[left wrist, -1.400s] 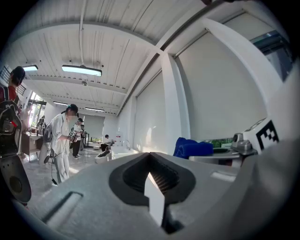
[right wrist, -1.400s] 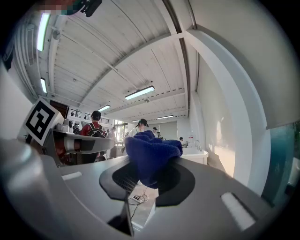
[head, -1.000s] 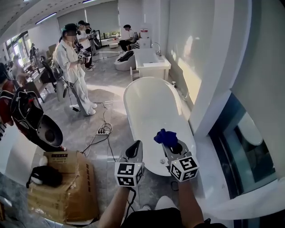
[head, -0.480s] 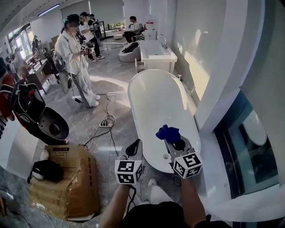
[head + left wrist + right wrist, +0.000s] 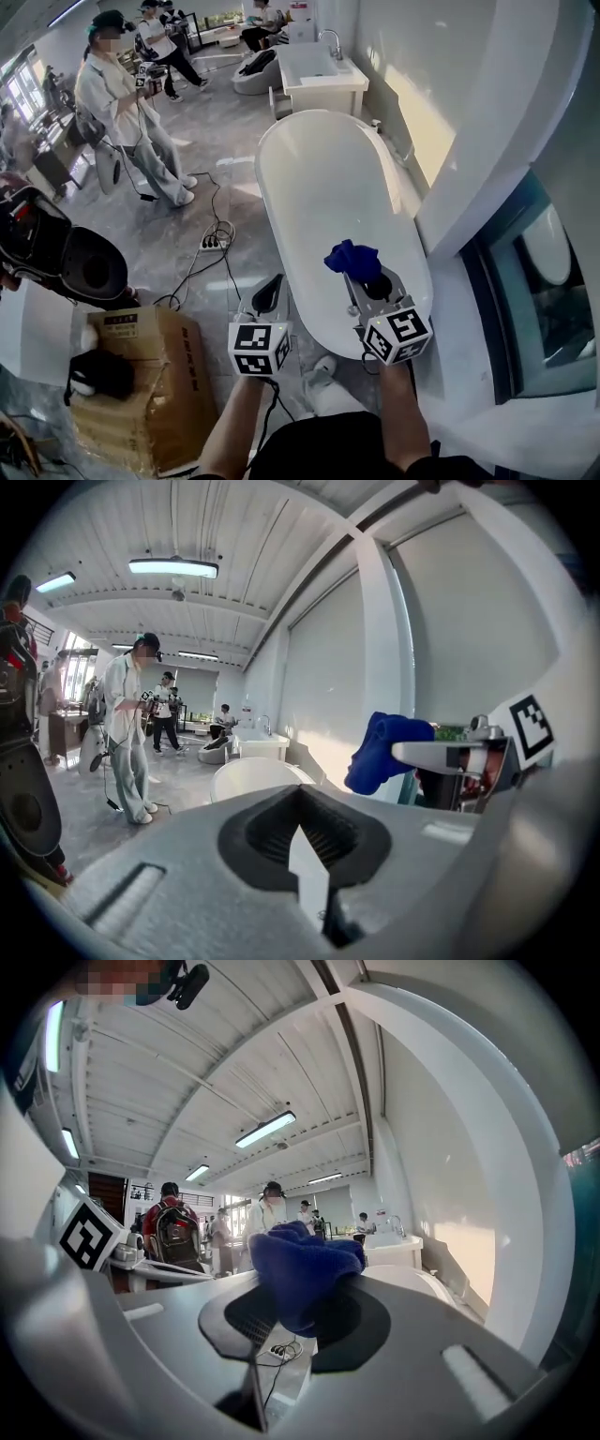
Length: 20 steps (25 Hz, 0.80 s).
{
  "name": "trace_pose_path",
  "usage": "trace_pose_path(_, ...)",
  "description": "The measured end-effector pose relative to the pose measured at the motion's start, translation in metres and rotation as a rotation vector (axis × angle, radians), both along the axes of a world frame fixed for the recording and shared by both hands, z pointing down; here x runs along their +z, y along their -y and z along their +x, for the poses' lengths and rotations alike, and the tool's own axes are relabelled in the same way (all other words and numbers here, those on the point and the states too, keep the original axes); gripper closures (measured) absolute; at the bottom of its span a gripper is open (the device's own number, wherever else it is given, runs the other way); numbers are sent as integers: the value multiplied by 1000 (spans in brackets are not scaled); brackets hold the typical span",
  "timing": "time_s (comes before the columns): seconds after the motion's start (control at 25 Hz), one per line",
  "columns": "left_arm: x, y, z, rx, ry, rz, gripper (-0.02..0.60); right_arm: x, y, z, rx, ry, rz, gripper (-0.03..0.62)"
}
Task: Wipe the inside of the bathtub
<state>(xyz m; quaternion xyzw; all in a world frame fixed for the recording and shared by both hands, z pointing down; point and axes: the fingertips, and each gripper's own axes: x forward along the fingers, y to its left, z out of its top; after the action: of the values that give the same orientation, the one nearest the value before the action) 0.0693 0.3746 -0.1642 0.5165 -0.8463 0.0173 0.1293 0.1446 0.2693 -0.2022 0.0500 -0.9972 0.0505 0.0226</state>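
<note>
Grey floor [image 5: 220, 131]: one bathtub [image 5: 323, 178], one blue cloth [image 5: 352, 258].

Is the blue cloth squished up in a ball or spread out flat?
Squished up. The blue cloth is a crumpled lump pinched between the jaws of the right gripper.

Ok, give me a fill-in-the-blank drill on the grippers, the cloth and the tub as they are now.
1. The right gripper is shut on a ____ cloth.
2. The left gripper is shut and holds ____.
3. In the head view the cloth hangs above the near end of a ____ bathtub.
4. On the floor left of the bathtub stands a ____ box.
Missing words: blue; nothing; white; cardboard.
</note>
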Motion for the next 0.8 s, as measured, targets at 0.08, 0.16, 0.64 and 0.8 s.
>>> trace_pose_path(0.08,6,15,-21,0,-11,-15,579,8,16,-18,8,-17,-16,516)
trace_pose_path(0.16,11,29,-42,-1,-25,-25,578,17,31,-36,13,-38,-31,516)
trace_pose_path(0.64,14,79,-122,31,-24,-68,580,33,82,-110,14,-82,-45,515)
trace_pose_path(0.8,15,96,-134,43,-6,-104,579,28,94,-117,30,-80,-52,514)
